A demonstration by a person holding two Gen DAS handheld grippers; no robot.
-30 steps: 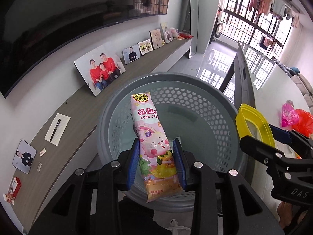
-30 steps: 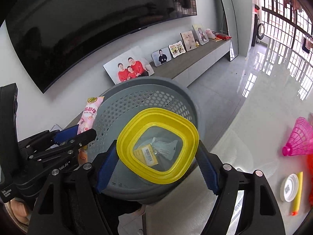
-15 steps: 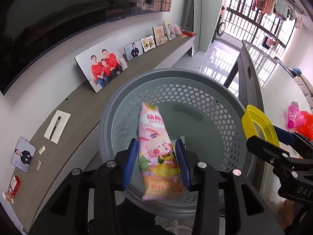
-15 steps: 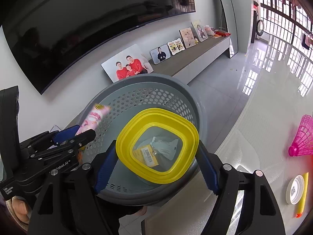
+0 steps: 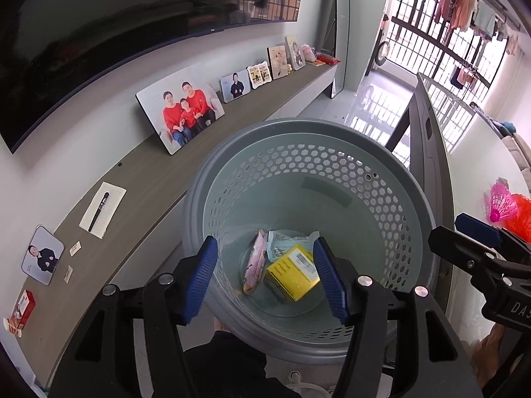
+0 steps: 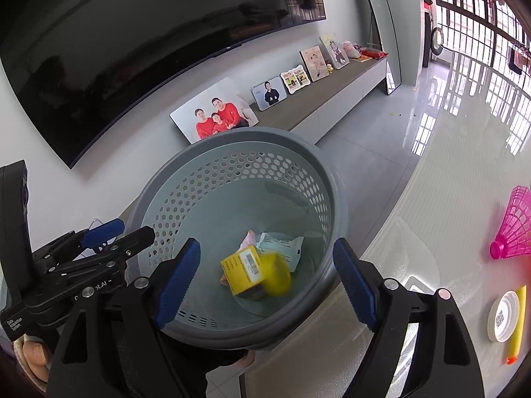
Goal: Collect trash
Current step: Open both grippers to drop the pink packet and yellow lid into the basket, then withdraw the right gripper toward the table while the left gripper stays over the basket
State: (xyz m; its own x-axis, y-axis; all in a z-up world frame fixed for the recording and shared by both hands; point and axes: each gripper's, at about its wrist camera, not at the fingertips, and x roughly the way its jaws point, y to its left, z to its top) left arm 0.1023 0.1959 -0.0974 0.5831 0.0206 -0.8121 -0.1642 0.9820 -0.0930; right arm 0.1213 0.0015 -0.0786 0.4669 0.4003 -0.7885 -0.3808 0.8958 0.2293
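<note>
A grey perforated trash basket (image 5: 391, 165) stands below both grippers; it also shows in the right wrist view (image 6: 338, 199). On its bottom lie the pink snack wrapper (image 5: 254, 265), a yellow box (image 5: 293, 270) and a pale wrapper (image 5: 282, 243). In the right wrist view a blurred yellow lid (image 6: 277, 273) is inside the basket beside the yellow box (image 6: 242, 270). My left gripper (image 5: 265, 280) is open and empty above the basket. My right gripper (image 6: 265, 278) is open and empty above it too.
A long wooden shelf (image 5: 142, 185) with photo frames runs along the wall under a dark TV. On the table at the right lie a pink shuttlecock (image 6: 512, 229), a white cap (image 6: 502, 315) and a yellow stick (image 6: 517, 325).
My left gripper opened and the pink wrapper dropped into the basket. My right gripper opened and the yellow lid fell in.
</note>
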